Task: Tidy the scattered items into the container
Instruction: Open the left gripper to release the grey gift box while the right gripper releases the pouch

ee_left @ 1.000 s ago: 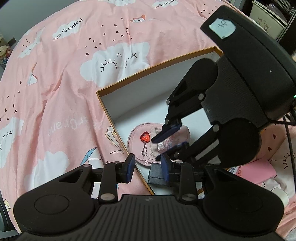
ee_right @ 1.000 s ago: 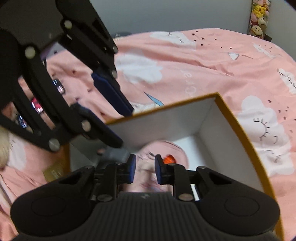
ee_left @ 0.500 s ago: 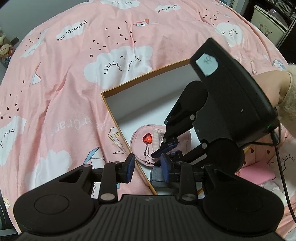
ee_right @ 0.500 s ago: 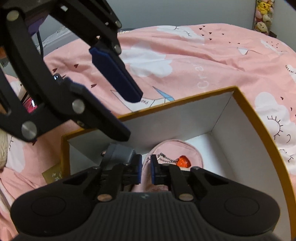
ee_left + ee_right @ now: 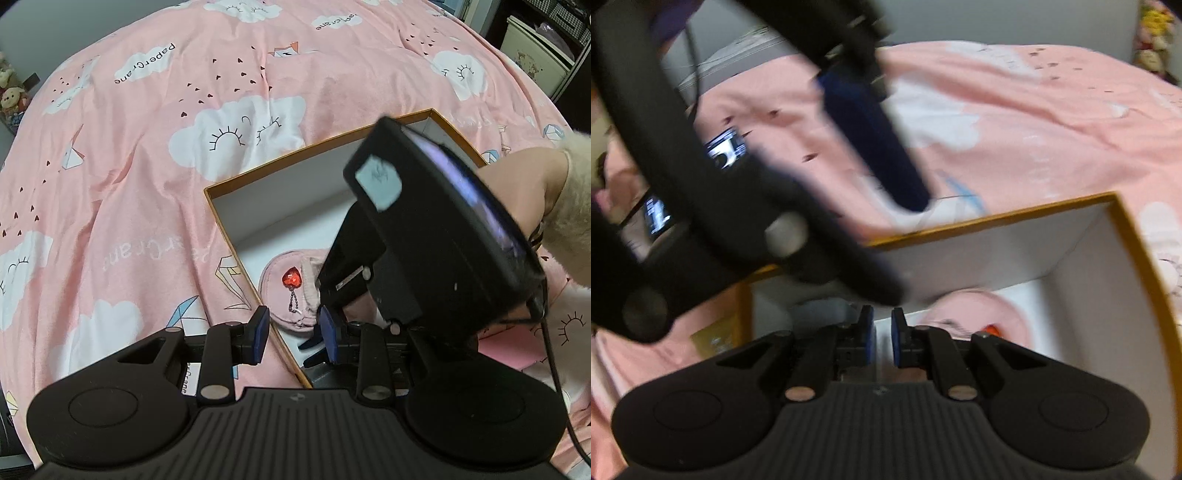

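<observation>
Having narrowed since earlier, right gripper (image 5: 882,338) is closed empty over box (image 5: 997,219); left gripper (image 5: 295,334) part-open.

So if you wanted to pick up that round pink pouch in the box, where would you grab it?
Probably the pouch's bare rounded edge nearest the box's orange-rimmed side wall, coming straight down from above. The pouch lies flat on the box floor, the walls block any sideways approach, and the right gripper covers its other side. Avoid the red heart charm; it dangles on a thin chain.
</observation>
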`<state>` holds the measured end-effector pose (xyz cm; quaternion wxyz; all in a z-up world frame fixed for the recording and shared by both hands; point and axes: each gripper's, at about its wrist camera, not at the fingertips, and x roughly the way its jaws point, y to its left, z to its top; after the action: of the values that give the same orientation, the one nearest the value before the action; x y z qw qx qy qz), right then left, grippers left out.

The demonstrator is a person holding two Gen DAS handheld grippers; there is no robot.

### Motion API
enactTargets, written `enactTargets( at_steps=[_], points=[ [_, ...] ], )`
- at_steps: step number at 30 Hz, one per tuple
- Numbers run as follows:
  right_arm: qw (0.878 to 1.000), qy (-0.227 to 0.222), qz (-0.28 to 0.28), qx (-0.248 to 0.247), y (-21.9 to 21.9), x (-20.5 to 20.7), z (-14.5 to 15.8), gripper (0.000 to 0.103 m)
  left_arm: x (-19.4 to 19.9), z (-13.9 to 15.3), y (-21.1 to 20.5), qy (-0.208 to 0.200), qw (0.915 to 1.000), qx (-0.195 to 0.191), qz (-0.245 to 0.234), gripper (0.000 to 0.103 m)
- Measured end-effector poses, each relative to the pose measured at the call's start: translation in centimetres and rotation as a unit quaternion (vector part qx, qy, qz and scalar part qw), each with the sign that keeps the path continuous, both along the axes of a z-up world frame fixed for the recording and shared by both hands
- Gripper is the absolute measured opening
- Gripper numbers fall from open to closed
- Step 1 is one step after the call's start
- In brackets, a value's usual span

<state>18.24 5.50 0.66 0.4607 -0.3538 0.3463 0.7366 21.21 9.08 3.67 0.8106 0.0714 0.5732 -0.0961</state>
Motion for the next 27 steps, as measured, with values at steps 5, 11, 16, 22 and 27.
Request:
enactTargets(
  at_steps=[5, 11, 16, 22, 27],
  points=[
    [1.000, 0.001, -0.008, -0.002, -0.1, 0.5, 0.0, 0.010, -0.1, -0.1, 0.3, 0.000, 1.0000, -0.001, 0.002, 0.035],
    [0.998, -0.018, -0.060, 0.014, -0.9, 3.1, 1.1, 0.012, -0.1, -0.2, 0.5, 0.001, 1.0000, -0.003, 0.008, 0.035],
    [0.992, -0.041, -0.119, 0.011, -1.4, 5.4, 0.3, 0.034, 0.0, -0.2, 0.4, 0.002, 1.0000, 0.000, 0.006, 0.035],
    [0.989, -0.040, -0.144, 0.000, -1.6, 6.6, -1.0, 0.043, 0.1, -0.3, 0.4, 0.006, 1.0000, 0.005, 0.005, 0.035],
    [0.990, -0.031, -0.141, -0.007, -2.1, 6.2, -1.6, 0.045, 0.2, -0.5, 0.4, 0.009, 0.9999, 0.004, 0.004, 0.035]
  ],
)
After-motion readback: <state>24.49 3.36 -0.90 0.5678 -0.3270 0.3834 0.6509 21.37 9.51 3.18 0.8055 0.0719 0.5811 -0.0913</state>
